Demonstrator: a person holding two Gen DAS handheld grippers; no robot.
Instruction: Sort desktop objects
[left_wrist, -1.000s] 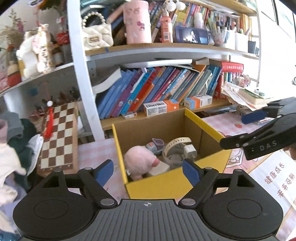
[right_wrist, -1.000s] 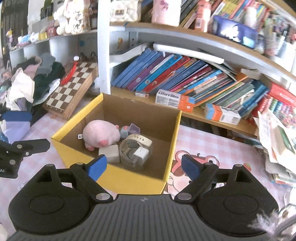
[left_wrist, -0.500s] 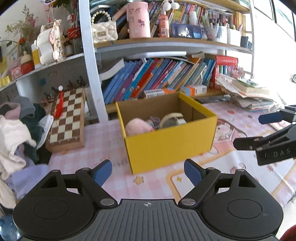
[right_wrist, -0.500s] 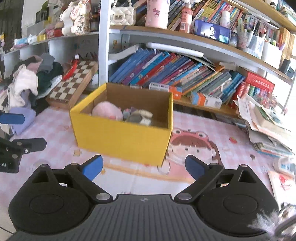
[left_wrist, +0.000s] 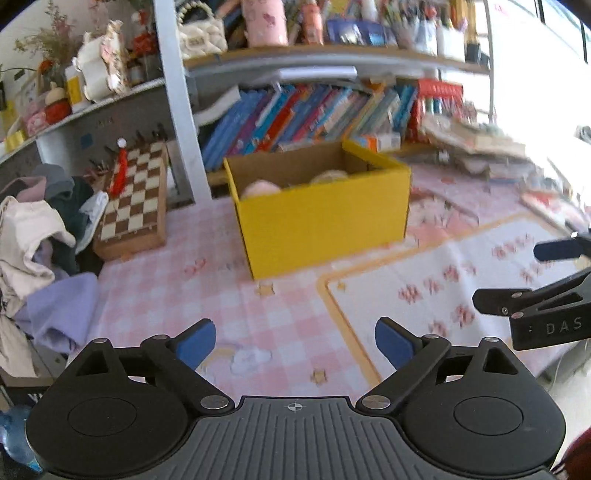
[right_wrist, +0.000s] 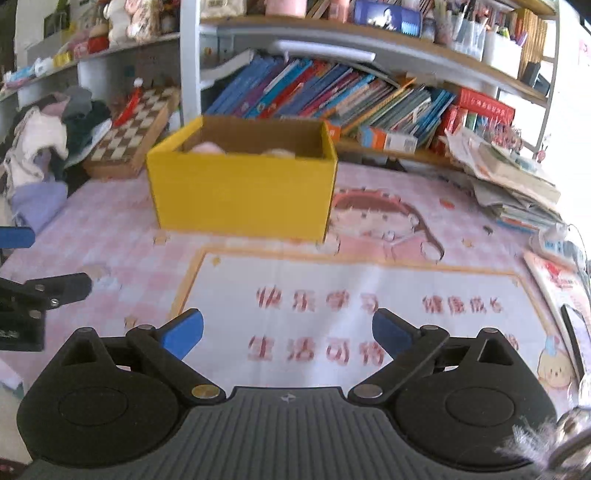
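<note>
While both claws hung over the pink checked mat (right_wrist: 122, 221), the yellow box (left_wrist: 321, 221) stood well ahead of them, before the bookshelf (right_wrist: 332, 96). The left gripper (left_wrist: 295, 341) and right gripper (right_wrist: 288, 330) had just been opening; both stood wide, nothing between the jaws. A pink plush (left_wrist: 260, 188) showed inside the box.

The left gripper (left_wrist: 295, 341) is held over the near part of the table, angled downward, its blue-padded fingers (left_wrist: 195, 341) spread wide with nothing between them; its jaws have just been opening. The right gripper (right_wrist: 288, 332) hovers beside it, tilted down likewise, its blue fingertips (right_wrist: 388, 334) set far apart and empty, its jaws also just opening. Each gripper shows at the edge of the other's view, apart and not touching.
</note>
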